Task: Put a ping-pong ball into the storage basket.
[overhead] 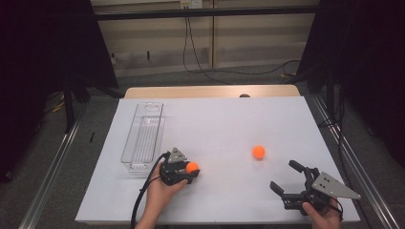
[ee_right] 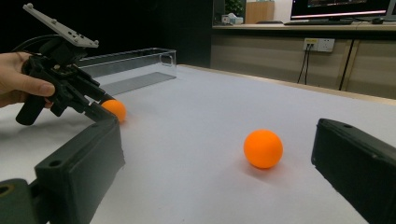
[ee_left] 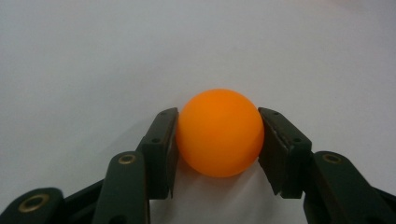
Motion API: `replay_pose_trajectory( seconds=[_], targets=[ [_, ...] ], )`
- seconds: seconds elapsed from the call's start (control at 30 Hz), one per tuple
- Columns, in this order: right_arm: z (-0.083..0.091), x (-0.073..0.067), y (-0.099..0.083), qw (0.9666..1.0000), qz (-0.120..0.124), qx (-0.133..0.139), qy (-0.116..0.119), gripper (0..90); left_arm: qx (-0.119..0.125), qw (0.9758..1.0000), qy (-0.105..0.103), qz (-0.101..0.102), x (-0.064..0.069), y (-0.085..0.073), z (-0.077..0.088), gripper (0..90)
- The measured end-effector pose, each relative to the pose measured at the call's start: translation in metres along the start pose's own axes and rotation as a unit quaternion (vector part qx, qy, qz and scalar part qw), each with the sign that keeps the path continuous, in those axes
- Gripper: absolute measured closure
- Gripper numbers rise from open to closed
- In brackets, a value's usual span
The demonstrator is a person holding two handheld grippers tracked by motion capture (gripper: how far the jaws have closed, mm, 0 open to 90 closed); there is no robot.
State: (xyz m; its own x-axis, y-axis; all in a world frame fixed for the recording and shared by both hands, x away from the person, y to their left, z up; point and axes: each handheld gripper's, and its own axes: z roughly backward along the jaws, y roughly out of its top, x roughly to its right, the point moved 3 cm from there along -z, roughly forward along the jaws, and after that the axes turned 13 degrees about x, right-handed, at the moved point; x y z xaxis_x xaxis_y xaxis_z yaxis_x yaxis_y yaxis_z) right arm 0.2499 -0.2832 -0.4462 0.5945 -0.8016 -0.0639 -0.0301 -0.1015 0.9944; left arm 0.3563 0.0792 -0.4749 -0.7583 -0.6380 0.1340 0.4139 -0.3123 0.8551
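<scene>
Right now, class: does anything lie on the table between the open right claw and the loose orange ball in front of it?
Nothing visible does. The right claw stands open, and bare white table runs from it to the loose orange ball. The other ball sits off to the side, gripped in the left claw.
</scene>
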Motion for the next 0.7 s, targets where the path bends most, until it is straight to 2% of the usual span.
replay_pose_trajectory(
  seconds=[0.7],
  targets=[
    [0.0002,0.0005,-0.0001,1.0,-0.001,-0.001,-0.001,1.6,0.013,0.9996,-0.009,0.022,-0.0001,0.0038,0.0047,50.7]
  ],
)
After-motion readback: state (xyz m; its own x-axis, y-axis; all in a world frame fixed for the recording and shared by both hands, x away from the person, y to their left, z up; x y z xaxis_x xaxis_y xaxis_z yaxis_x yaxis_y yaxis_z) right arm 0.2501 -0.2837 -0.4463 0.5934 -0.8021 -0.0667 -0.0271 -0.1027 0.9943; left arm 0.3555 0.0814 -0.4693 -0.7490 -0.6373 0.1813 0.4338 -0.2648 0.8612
